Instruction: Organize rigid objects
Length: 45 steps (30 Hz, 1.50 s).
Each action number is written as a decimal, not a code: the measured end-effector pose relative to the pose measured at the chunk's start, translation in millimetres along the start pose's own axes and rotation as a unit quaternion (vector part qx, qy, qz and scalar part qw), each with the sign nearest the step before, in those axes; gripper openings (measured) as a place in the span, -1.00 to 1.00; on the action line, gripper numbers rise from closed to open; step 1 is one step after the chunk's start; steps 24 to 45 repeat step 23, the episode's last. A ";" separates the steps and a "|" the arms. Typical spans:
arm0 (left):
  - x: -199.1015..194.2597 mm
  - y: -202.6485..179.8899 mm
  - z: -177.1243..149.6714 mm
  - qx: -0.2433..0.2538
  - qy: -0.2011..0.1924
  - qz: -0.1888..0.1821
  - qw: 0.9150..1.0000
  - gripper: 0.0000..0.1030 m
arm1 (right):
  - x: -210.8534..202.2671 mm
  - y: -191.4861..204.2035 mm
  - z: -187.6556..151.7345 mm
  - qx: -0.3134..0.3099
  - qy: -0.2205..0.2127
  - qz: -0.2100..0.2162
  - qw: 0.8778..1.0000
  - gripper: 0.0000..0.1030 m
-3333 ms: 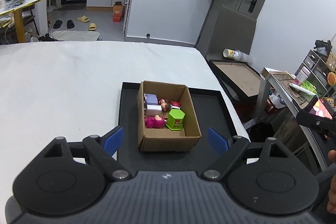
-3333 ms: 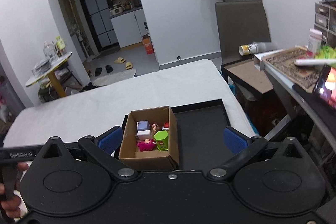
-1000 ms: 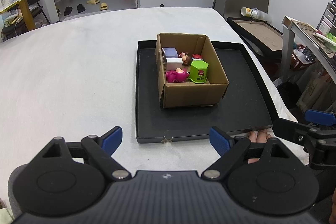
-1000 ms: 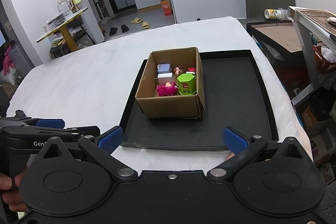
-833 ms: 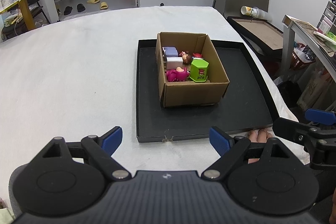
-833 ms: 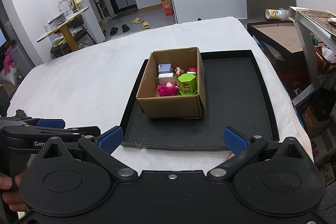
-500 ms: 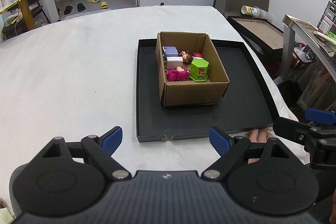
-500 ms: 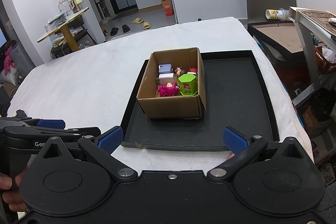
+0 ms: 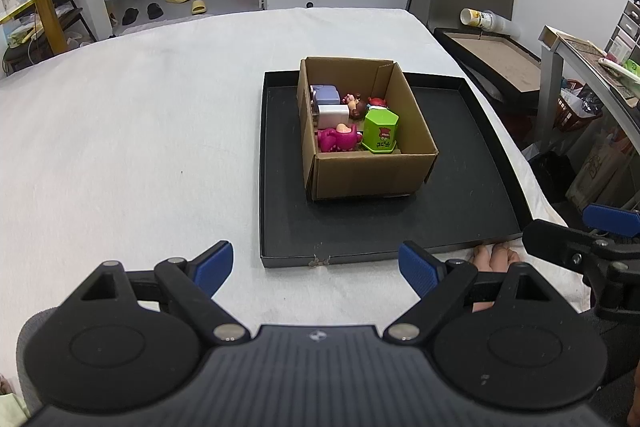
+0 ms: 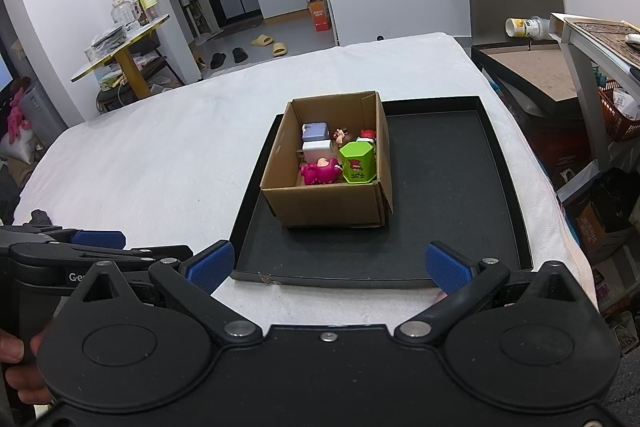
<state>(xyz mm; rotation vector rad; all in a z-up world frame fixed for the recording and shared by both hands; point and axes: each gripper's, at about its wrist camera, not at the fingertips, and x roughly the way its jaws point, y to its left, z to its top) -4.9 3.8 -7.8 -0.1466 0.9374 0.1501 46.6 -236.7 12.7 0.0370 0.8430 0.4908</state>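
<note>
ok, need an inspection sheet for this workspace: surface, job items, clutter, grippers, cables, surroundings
Surface: white cloth-covered table; black tray lies on it toward its right side.
Job's things: open cardboard box stands in the tray's left part, holding a green hexagonal container, pink toy, white block, lilac block and small figurines.
Clutter: nothing seen on the cloth itself.
Grippers: left gripper and right gripper both short of the tray, jaws wide, nothing between them.
Cables: nothing seen.
Surroundings: yellow side table, slippers on floor, tipped cup.
</note>
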 end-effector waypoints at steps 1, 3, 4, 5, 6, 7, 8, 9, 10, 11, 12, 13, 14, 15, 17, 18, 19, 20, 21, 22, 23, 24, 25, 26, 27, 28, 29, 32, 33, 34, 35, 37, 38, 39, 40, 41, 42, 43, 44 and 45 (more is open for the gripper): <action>-0.1 0.0 -0.3 0.000 0.000 0.000 1.000 0.72 | 0.0 0.0 0.0 0.000 0.000 0.000 1.000 1.00; 0.0 0.0 0.1 0.000 0.000 0.000 1.000 0.72 | -0.1 0.2 0.0 0.000 0.000 0.000 1.000 1.00; 0.2 0.0 -0.5 0.001 0.001 0.000 1.000 0.72 | 0.0 -0.2 -0.1 0.000 0.000 0.000 1.000 1.00; 0.7 -0.3 -0.3 0.000 0.002 0.000 1.000 0.73 | 0.0 0.0 -0.1 0.000 0.000 0.000 1.000 1.00; 0.8 -0.3 -0.7 0.000 0.002 0.000 1.000 0.73 | 0.0 -0.2 0.0 0.000 0.000 0.000 1.000 1.00; 1.0 -0.4 -0.9 0.000 0.002 -0.001 1.000 0.72 | 0.0 -0.2 0.0 0.000 0.000 0.000 1.000 1.00; 1.3 -0.9 -0.2 0.000 0.002 -0.001 1.000 0.72 | -0.1 -0.1 0.0 0.000 0.000 0.000 1.000 1.00; 1.3 -0.9 -0.2 0.000 0.002 -0.001 1.000 0.72 | 0.0 -0.2 -0.2 0.001 0.000 0.000 1.000 1.00; 1.1 -1.2 -0.4 0.001 0.002 -0.001 1.000 0.72 | 0.0 -0.2 -0.2 0.001 0.000 0.000 1.000 1.00; 1.1 -1.5 -0.3 0.001 0.001 -0.001 1.000 0.72 | -0.1 -0.1 -0.2 0.001 0.000 0.000 1.000 1.00; 1.0 -1.8 -0.4 0.002 0.001 -0.001 1.000 0.72 | 0.0 -0.4 -0.2 0.000 0.000 0.000 1.000 1.00; 0.9 -1.9 -0.7 0.002 0.001 0.000 1.000 0.72 | 0.0 -0.4 -0.2 0.000 0.000 0.000 1.000 1.00; 0.9 -2.1 -0.9 0.002 0.001 0.000 1.000 0.72 | -0.1 -0.2 -0.2 0.000 0.000 0.000 1.000 1.00; 1.2 -2.5 -0.1 0.003 0.002 0.000 1.000 0.72 | 0.0 -0.4 -0.2 0.000 0.000 0.000 1.000 1.00; 0.6 -2.8 0.1 0.004 0.001 0.000 1.000 0.72 | -0.1 -0.1 -0.2 0.001 0.000 0.000 1.000 1.00; 0.4 -2.8 -0.3 0.004 0.001 0.000 1.000 0.72 | 0.0 -0.3 -0.4 0.001 0.000 0.000 1.000 1.00; 0.5 -2.9 -0.2 0.004 0.001 0.000 1.000 0.72 | 0.3 -0.7 0.6 0.000 0.000 0.000 1.000 1.00; 0.6 -2.8 0.1 0.004 0.001 0.000 1.000 0.72 | 0.3 -0.5 0.7 0.000 0.000 0.000 1.000 1.00; 0.4 -3.1 0.5 0.005 0.001 -0.001 1.000 0.72 | 0.3 -0.7 0.6 0.000 0.000 0.000 1.000 1.00; 0.1 -3.4 0.5 0.005 0.001 -0.001 1.000 0.72 | 0.4 -0.7 0.6 0.000 0.000 0.000 1.000 1.00; 0.0 -3.5 0.9 0.006 0.002 -0.003 1.000 0.72 | 0.4 -0.6 0.6 0.000 0.000 0.000 1.000 1.00; 0.0 -3.5 0.9 0.006 0.002 -0.003 1.000 0.72 | 0.4 -0.6 0.6 0.000 0.000 0.000 1.000 1.00; 0.0 -3.5 0.9 0.006 0.002 -0.003 1.000 0.72 | 0.4 -0.6 0.6 0.000 0.000 0.000 1.000 1.00; 0.0 -3.5 0.9 0.006 0.002 -0.003 1.000 0.72 | 0.4 -0.6 0.6 0.000 0.000 0.000 1.000 1.00; 0.0 -3.5 0.9 0.006 0.002 -0.003 1.000 0.72 | 0.4 -0.6 0.6 0.000 0.000 0.000 1.000 1.00; 0.0 -3.5 0.9 0.006 0.002 -0.003 1.000 0.72 | 0.4 -0.6 0.6 0.000 0.000 0.000 1.000 1.00; 0.0 -3.5 0.9 0.006 0.002 -0.003 1.000 0.72 | 0.4 -0.6 0.6 0.000 0.000 0.000 1.000 1.00; 0.0 -3.5 0.9 0.006 0.002 -0.003 1.000 0.72 | 0.4 -0.6 0.6 0.000 0.000 0.000 1.000 1.00; 0.0 -3.5 0.9 0.006 0.002 -0.003 1.000 0.72 | 0.4 -0.6 0.6 0.000 0.000 0.000 1.000 1.00; 0.0 -3.5 0.9 0.006 0.002 -0.003 1.000 0.72 | 0.4 -0.6 0.6 0.000 0.000 0.000 1.000 1.00; 0.0 -3.5 0.9 0.006 0.002 -0.003 1.000 0.72 | 0.4 -0.6 0.6 0.000 0.000 0.000 1.000 1.00; 0.0 -3.5 0.9 0.006 0.002 -0.003 1.000 0.72 | 0.4 -0.6 0.6 0.000 0.000 0.000 1.000 1.00; 0.0 -3.5 0.9 0.006 0.002 -0.003 1.000 0.72 | 0.4 -0.6 0.6 0.000 0.000 0.000 1.000 1.00; 0.0 -3.5 0.9 0.006 0.002 -0.003 1.000 0.72 | 0.4 -0.6 0.6 0.000 0.000 0.000 1.000 1.00; 0.0 -3.5 0.9 0.006 0.002 -0.003 1.000 0.72 | 0.4 -0.6 0.6 0.000 0.000 0.000 1.000 1.00; 0.0 -3.5 0.9 0.006 0.002 -0.003 1.000 0.72 | 0.4 -0.6 0.6 0.000 0.000 0.000 1.000 1.00; 0.0 -3.5 0.9 0.006 0.002 -0.003 1.000 0.72 | 0.4 -0.6 0.6 0.000 0.000 0.000 1.000 1.00; 0.0 -3.5 0.9 0.006 0.002 -0.003 1.000 0.72 | 0.4 -0.6 0.6 0.000 0.000 0.000 1.000 1.00; 0.0 -3.5 0.9 0.006 0.002 -0.003 1.000 0.72 | 0.4 -0.6 0.6 0.000 0.000 0.000 1.000 1.00; 0.0 -3.5 0.9 0.006 0.002 -0.003 1.000 0.72 | 0.4 -0.6 0.6 0.000 0.000 0.000 1.000 1.00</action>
